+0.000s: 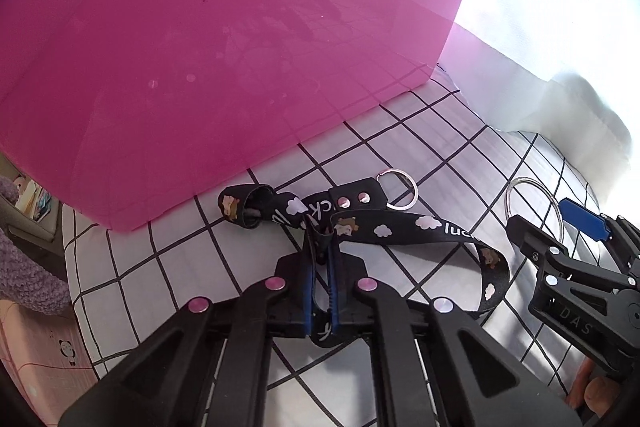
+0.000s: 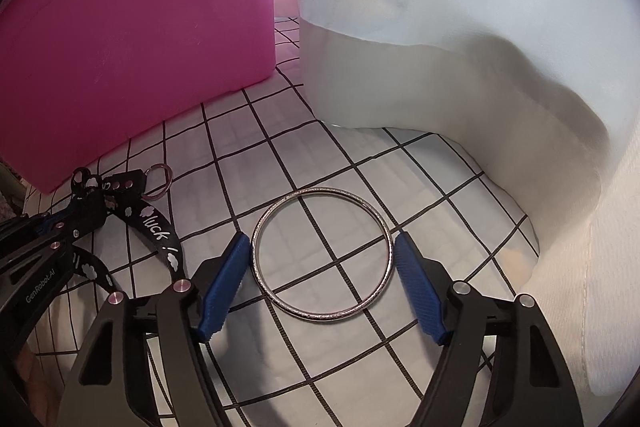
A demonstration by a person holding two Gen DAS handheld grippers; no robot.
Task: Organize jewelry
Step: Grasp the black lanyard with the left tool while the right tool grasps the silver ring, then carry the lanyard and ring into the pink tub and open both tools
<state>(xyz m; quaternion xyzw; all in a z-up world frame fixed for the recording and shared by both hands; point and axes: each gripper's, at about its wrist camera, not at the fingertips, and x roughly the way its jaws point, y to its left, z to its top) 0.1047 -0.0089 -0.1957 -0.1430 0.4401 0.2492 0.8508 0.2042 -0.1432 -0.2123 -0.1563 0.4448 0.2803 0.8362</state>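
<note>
Left gripper (image 1: 322, 247) pinches the black cloud-print fabric strap (image 1: 400, 227); right gripper (image 2: 320, 259), spread, straddles the thin silver metal bangle (image 2: 322, 255) — seemingly flat, so closing pads may skid off.

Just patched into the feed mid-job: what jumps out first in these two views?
The big pink box fills the back left, standing on the checked cloth. In front of it, the left hand-held gripper is shut on a black cloud-print strap. To the right, a silver bangle lies flat between the open jaws of the right hand-held gripper.
</note>
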